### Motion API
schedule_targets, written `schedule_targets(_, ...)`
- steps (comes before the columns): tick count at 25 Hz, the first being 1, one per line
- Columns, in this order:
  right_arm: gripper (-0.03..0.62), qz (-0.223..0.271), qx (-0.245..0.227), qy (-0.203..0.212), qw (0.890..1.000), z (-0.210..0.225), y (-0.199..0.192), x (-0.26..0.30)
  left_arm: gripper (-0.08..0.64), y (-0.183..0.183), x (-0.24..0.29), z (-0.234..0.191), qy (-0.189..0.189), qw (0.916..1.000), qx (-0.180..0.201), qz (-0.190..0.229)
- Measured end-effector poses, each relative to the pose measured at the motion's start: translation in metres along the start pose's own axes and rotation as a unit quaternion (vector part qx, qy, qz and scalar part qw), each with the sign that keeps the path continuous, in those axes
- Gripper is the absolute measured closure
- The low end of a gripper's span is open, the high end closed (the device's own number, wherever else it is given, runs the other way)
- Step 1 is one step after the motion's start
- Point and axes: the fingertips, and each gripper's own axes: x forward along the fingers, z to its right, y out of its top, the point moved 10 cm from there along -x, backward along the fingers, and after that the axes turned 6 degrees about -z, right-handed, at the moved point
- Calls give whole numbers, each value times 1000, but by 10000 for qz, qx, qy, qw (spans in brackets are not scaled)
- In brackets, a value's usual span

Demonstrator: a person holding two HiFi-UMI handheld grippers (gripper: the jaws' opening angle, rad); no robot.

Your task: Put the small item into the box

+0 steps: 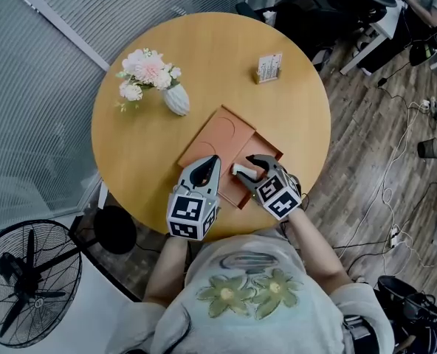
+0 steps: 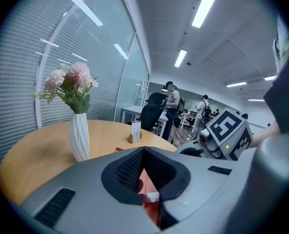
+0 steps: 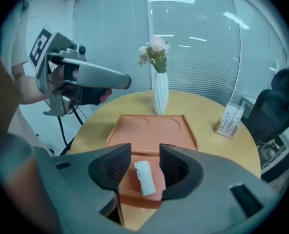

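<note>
**Desk:** Inventory, left to right?

**Operator:** Vase [image 1: 176,99] of flowers [image 1: 146,68], far left on the bench [image 1: 130,161], well apart from my work. Left tool [image 2: 143,150]: jaws closed tip to tip, holding nothing, poised at the near-left corner of the box [image 1: 218,135]. Box: flat, terracotta, two round recesses on top, and a lower section drawn out toward me.

**Desk:** The small item?

**Operator:** Small item [image 3: 144,177]: a white, stubby block lying on that drawn-out section, between the jaws of my right tool [image 3: 145,152]. These stand apart, clear of it on both sides. I judge it light and stiff, perhaps slick. I'd grip it across the short sides, at mid-length.

**Desk:** Obstructions?

**Operator:** The left tool crowds the corner. Card stand [image 1: 269,67]: far right, clear.
</note>
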Motion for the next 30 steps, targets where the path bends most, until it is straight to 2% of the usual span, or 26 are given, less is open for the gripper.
schedule_targets(6,419,746,390,57,9964,-3,12,-24,551,3,-6,0,41,10000,40,31)
schedule_targets(12,444,1437,645,-167,9874,-2,20,-45,551,5,-13,3,70,9999,77,90)
schedule_targets(14,499,1637,775,-269,9831,-1,20,-49,551,4,-14,3,80,9999,85,89)
schedule_targets(17,513,1823,961,-359,9779,0,19,-55,551,4,-18,5,91,9999,96,109)
schedule_targets(18,542,1874,1003,-383,9764,0,18,-57,551,4,-19,5,91,9998,96,114)
schedule_targets(21,546,1976,1062,-418,9736,-3,17,-63,551,4,-23,9,82,9998,112,124)
schedule_targets(23,584,2046,1079,-435,9719,-6,16,-67,551,5,-25,11,75,9998,135,142)
schedule_targets(30,586,2271,1139,-440,9662,-16,16,-78,551,7,-30,20,40,9996,176,227)
